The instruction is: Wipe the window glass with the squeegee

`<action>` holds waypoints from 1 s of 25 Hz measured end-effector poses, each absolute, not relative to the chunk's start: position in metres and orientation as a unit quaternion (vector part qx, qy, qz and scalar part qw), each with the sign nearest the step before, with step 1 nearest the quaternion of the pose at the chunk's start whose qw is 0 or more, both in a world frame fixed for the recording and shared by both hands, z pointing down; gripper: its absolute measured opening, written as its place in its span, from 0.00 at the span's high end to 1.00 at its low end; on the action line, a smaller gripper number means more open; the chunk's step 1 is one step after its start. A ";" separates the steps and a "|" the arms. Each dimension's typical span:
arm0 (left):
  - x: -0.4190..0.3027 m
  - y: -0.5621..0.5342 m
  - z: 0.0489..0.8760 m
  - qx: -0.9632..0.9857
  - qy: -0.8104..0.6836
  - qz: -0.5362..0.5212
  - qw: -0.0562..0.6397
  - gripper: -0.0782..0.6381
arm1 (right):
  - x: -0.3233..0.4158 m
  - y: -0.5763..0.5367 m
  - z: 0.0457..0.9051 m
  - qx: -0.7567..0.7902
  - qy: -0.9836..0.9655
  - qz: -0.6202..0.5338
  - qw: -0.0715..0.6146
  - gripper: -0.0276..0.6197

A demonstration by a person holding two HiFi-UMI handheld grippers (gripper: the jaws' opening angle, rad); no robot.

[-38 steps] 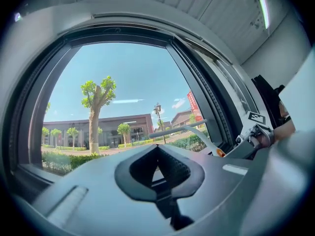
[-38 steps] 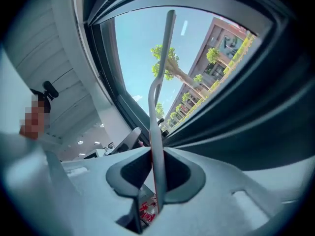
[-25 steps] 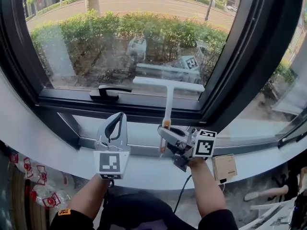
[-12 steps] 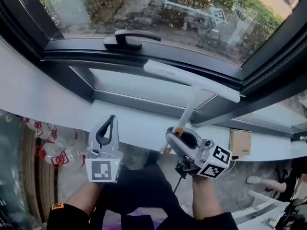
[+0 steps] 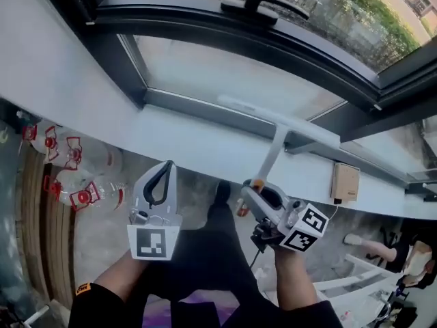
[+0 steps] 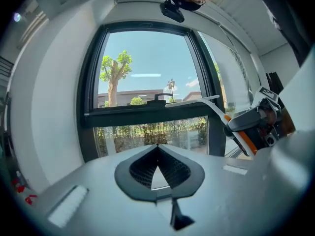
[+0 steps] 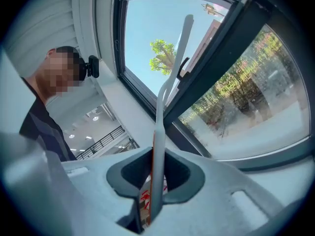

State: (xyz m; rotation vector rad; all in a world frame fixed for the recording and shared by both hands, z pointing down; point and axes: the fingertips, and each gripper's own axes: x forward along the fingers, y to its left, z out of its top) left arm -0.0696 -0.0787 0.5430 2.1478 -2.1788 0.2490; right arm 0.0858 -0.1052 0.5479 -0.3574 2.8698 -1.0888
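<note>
A white squeegee (image 5: 274, 142) with an orange-marked handle is clamped in my right gripper (image 5: 260, 194), which is shut on the handle. Its blade hangs level in front of the white sill (image 5: 171, 139), below the window glass (image 5: 218, 67) and off it. In the right gripper view the squeegee handle (image 7: 160, 117) rises straight from between the jaws. My left gripper (image 5: 162, 171) is shut and empty, held to the left at about the same height. From the left gripper view the squeegee (image 6: 212, 107) and right gripper (image 6: 252, 124) show at the right, before the window glass (image 6: 147, 68).
A black window handle (image 5: 263, 4) sits on the dark frame above. A small cardboard box (image 5: 345, 182) stands on the sill at right. Clear plastic bottles with red labels (image 5: 68, 162) lie on the floor at left. My legs fill the floor below the grippers.
The squeegee has come down off the glass to the level of the sill. Both grippers dropped lower, and the head view has tilted down toward the floor.
</note>
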 end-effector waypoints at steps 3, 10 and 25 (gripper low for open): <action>-0.099 -0.022 0.554 0.696 -0.713 0.083 0.037 0.87 | 0.059 -0.051 0.559 -0.129 0.921 -0.366 0.026 0.88; -0.155 0.097 0.570 0.686 -0.720 0.084 0.063 0.87 | 0.015 0.059 0.571 -0.160 0.899 -0.406 0.021 0.88; -0.083 0.177 0.563 0.696 -0.712 0.059 0.070 0.87 | 0.042 0.153 0.560 -0.133 0.916 -0.377 0.004 0.88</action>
